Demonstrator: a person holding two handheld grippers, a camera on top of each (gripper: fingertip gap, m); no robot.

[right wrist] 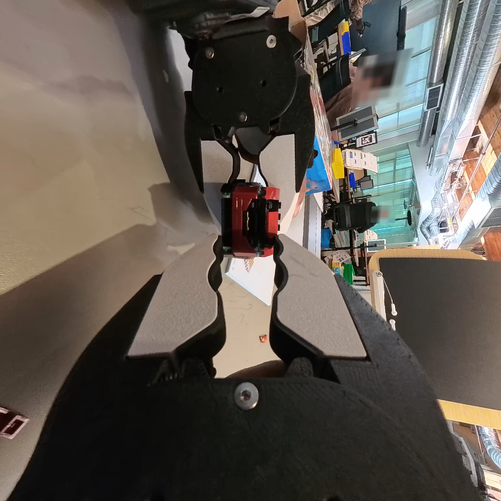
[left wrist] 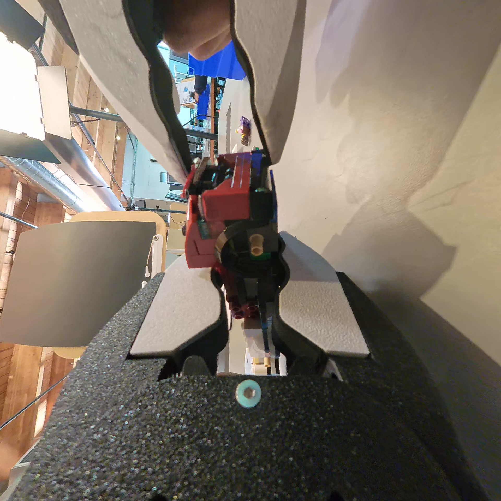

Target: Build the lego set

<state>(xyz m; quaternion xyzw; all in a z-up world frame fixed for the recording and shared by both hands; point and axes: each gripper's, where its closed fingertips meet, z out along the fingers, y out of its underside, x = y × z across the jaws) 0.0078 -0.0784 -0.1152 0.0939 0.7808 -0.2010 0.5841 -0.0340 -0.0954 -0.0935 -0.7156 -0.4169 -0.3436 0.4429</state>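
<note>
Both of your grippers are clamping the same red and black brick-built model (right wrist: 250, 221) from opposite ends, holding it up beside the pale tabletop (right wrist: 67, 135). Nearest in the left wrist view, your left gripper (left wrist: 248, 260) is closing its jaws on the model's near end, where a black round part with a tan peg (left wrist: 256, 244) is sitting between the dark pads (left wrist: 282, 257), and dark red studded bricks (left wrist: 242, 307) are hanging down into the gap behind them. Just past that, the red body of the model is filling the middle of the view, and your right gripper's grey fingers (left wrist: 151, 113) are coming in from the top and pinching its far end. In the right wrist view, your right gripper (right wrist: 248, 245) is pressing both pads against the model's sides, while the left gripper's black body (right wrist: 244, 81) is facing you from beyond it. Farther off on the tabletop, a small purple brick figure (left wrist: 245, 130) is standing apart, and a white sheet (right wrist: 252, 282) is lying below the model. A dark-panelled chair (right wrist: 439, 325) and blue and yellow bins (right wrist: 337, 162) are showing in the background.
</note>
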